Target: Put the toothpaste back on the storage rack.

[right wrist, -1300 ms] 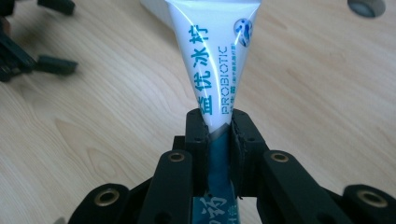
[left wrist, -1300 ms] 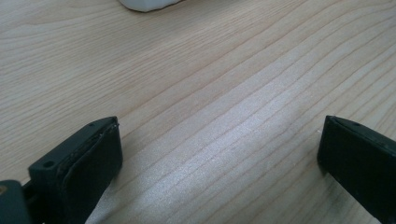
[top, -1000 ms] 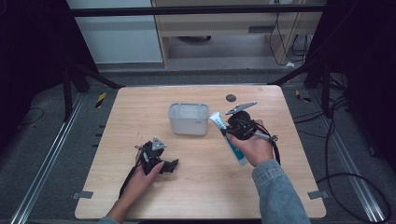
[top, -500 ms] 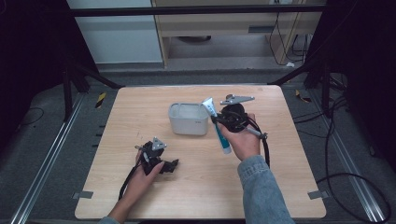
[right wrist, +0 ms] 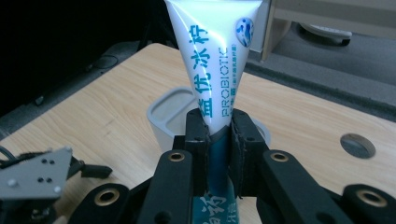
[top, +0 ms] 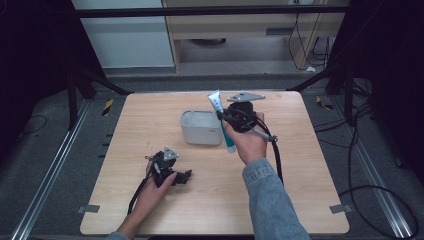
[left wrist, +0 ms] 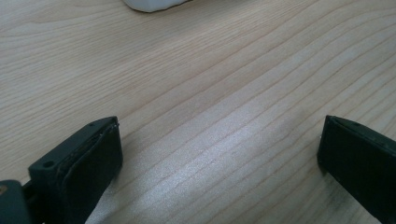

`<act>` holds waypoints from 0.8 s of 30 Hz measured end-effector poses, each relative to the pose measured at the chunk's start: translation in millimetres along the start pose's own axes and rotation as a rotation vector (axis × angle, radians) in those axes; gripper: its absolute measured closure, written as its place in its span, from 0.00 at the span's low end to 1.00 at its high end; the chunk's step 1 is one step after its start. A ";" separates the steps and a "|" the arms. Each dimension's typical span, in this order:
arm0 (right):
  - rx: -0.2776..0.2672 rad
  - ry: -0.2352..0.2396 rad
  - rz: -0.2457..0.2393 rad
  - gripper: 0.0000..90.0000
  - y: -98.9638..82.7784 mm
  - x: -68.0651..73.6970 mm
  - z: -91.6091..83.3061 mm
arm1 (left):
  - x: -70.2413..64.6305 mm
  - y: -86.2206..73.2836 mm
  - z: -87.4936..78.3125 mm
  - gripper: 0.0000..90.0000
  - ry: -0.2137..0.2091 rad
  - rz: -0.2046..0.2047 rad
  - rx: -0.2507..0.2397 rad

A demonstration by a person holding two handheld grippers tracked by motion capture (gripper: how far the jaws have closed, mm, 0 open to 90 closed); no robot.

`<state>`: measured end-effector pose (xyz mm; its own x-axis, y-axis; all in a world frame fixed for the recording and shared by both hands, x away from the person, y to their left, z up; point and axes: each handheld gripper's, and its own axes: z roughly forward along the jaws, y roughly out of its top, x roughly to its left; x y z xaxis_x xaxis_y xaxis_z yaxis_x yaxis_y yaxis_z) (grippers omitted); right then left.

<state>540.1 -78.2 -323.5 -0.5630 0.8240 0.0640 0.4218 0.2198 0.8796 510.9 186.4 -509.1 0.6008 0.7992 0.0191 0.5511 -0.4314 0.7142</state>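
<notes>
A white and blue toothpaste tube (top: 220,117) (right wrist: 217,65) is clamped mid-body in my right gripper (top: 231,121) (right wrist: 218,140), which is shut on it. The tube hangs tilted above the table, right beside a white square cup (top: 201,127) (right wrist: 173,112). Down at the front left of the table my left gripper (top: 175,176) (left wrist: 219,144) rests low with its jaws wide open. Bare wood lies between them, and the cup's edge (left wrist: 152,4) shows at the top of the left gripper view.
The wooden table (top: 150,115) has a round hole (right wrist: 357,145) near its far right corner. Black frame legs stand around the table, and cables lie on the grey floor (top: 360,125) to the right. The left gripper (right wrist: 37,182) lies in the right gripper view's lower left.
My right gripper has carried the toothpaste tube up and to the left, from the table's right side to the cup's right edge. The left gripper has stayed put.
</notes>
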 end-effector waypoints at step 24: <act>-0.127 -0.016 0.010 0.88 58.6 5.1 35.4 | 0.3 0.4 0.1 0.00 0.002 -0.001 0.004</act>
<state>587.1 -42.6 -288.3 -0.5472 0.8344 0.0660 0.3332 0.1449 0.9317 511.4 186.4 -508.9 0.5990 0.8005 0.0198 0.5541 -0.4323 0.7114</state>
